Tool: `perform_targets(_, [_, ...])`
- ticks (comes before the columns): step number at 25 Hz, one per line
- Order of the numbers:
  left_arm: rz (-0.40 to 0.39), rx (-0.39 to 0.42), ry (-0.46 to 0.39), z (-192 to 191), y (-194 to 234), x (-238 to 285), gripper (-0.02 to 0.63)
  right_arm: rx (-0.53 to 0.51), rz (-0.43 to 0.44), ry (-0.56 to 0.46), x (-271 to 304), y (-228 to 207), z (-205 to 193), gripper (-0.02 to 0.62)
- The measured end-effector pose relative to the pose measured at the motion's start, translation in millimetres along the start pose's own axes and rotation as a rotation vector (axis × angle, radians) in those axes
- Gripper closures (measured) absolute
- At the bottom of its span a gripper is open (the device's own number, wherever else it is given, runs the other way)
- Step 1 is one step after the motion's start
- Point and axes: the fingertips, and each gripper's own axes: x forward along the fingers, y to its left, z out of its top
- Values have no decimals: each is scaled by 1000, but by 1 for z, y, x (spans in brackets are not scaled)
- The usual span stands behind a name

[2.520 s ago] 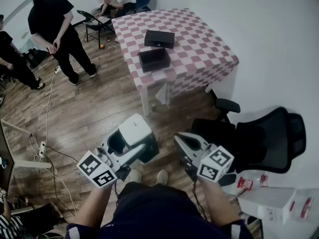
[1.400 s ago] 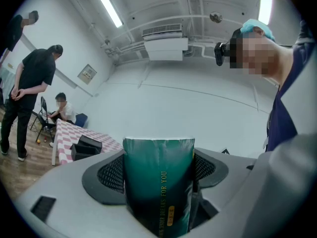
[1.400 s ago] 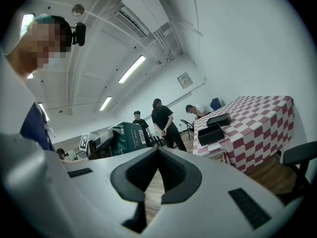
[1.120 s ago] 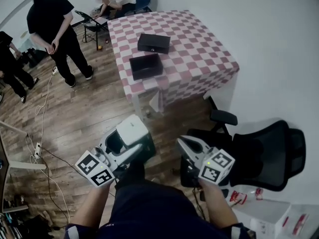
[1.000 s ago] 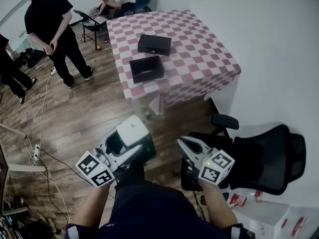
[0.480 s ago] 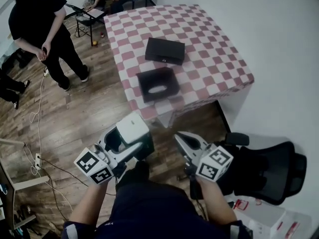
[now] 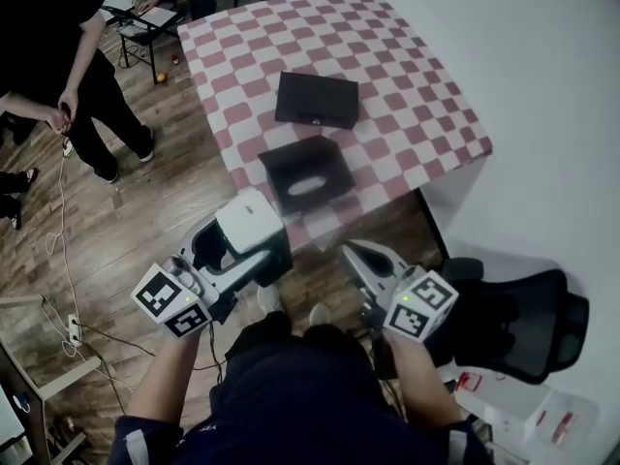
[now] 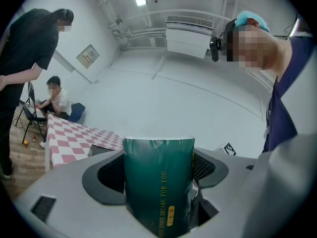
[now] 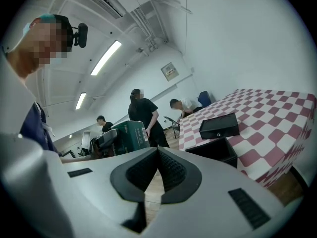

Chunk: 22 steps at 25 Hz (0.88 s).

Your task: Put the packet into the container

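My left gripper (image 7: 254, 247) is shut on a dark green packet (image 8: 158, 182) that stands upright between its jaws; the same packet (image 9: 130, 135) shows in the right gripper view. The gripper hangs over the wooden floor just short of the table's near edge. An open black container (image 7: 308, 175) sits at the near edge of the red-and-white checkered table (image 7: 407, 76), a little ahead of the left gripper. Behind it lies a closed black box (image 7: 317, 100). My right gripper (image 7: 360, 260) is shut and empty, level with the left one and to its right.
A black office chair (image 7: 513, 318) stands at the right, beside the table's corner. A person in black (image 7: 58, 27) stands on the floor at the upper left, with a cable (image 7: 60, 211) trailing nearby. White boxes (image 7: 528, 410) lie at the lower right.
The view has closed in on the table. Both grippers, the left still holding the packet, have come forward, and the container now lies just ahead of them.
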Motion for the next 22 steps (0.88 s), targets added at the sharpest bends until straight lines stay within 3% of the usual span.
perform_targets(6, [-7,37,23,11,26,31,199,22,-14,4,9,-28,11,581])
perform_targets(14, [36,124,97,14,50,87,199,62,62,30,20,-74,21,581])
perform_targets(22, [55,254,252,-5,74,149,199,118,93,69,19,-132,22,581])
